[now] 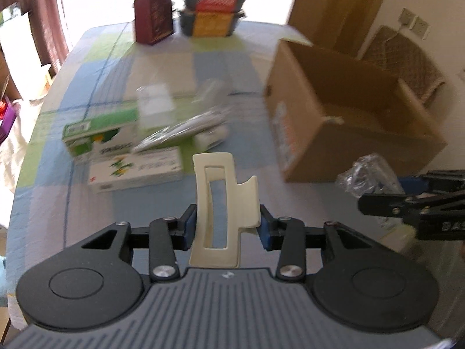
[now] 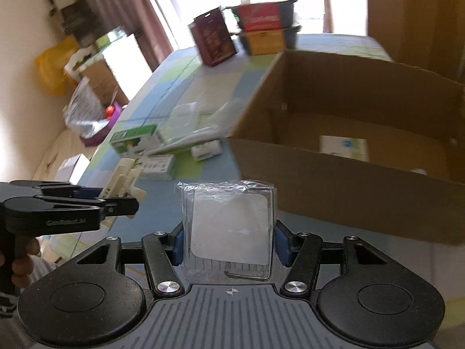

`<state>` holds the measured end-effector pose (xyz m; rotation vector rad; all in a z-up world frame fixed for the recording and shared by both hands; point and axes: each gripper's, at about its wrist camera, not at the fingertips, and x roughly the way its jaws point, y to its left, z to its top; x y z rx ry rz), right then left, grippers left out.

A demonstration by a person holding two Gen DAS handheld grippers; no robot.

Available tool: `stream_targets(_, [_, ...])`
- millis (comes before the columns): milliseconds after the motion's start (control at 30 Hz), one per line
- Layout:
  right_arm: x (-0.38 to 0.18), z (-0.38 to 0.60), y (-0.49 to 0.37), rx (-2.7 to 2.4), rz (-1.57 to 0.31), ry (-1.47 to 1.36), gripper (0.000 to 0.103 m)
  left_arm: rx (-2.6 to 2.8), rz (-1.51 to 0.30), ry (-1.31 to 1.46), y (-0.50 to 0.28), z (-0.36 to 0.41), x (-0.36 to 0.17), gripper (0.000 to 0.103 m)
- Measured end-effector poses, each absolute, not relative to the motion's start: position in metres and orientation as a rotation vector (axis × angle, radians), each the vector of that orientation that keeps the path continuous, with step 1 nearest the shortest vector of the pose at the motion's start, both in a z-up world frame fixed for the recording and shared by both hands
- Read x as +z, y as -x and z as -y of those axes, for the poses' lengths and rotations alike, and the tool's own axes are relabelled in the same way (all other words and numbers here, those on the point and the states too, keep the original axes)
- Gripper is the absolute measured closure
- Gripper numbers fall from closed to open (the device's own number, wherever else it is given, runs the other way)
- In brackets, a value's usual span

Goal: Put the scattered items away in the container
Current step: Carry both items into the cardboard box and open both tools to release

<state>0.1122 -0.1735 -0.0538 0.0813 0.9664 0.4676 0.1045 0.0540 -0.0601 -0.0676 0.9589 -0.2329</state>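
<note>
Left gripper (image 1: 226, 226): I pinch a cream hair claw (image 1: 222, 203) above the table. Right gripper (image 2: 229, 240): I clamp a clear plastic packet (image 2: 229, 226) just before the open cardboard box (image 2: 348, 180).

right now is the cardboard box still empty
No, a white packet already lies on the floor of the cardboard box.

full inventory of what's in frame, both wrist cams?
Hair claw clip: 1, cream, in left gripper.
Clear packet: 1, transparent with white insert, in right gripper.
Cardboard box: 1, brown, open, on table right; white carton inside.
Green-white boxes: 2, mid-table.
Silver pouch: 1, leaning across those boxes.
Maroon box: 1, far edge.
Dark trays: 2, stacked, far edge.
Left gripper: shut.
Right gripper: shut.
</note>
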Motion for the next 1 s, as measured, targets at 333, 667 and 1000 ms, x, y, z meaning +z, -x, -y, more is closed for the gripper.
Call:
stream_targets(333, [-0.024, 0.248, -0.093, 0.344, -0.873, -0.168, 0.043, -0.365, -0.863, 0.049, -0.112, 0.004, -0.012, 0.066])
stream_targets(667, [0.005, 0.309, -0.109, 0.229, -0.768, -0.198, 0.043, -0.456, -0.822, -0.007, -0.155, 0.066, 0.011, 0.066])
stream_targets(1000, [0.000, 0.342, -0.166, 0.150, -0.759, -0.115, 0.043, -0.470, -0.833, -0.066, -0.216, 0.111, 0.009, 0.066])
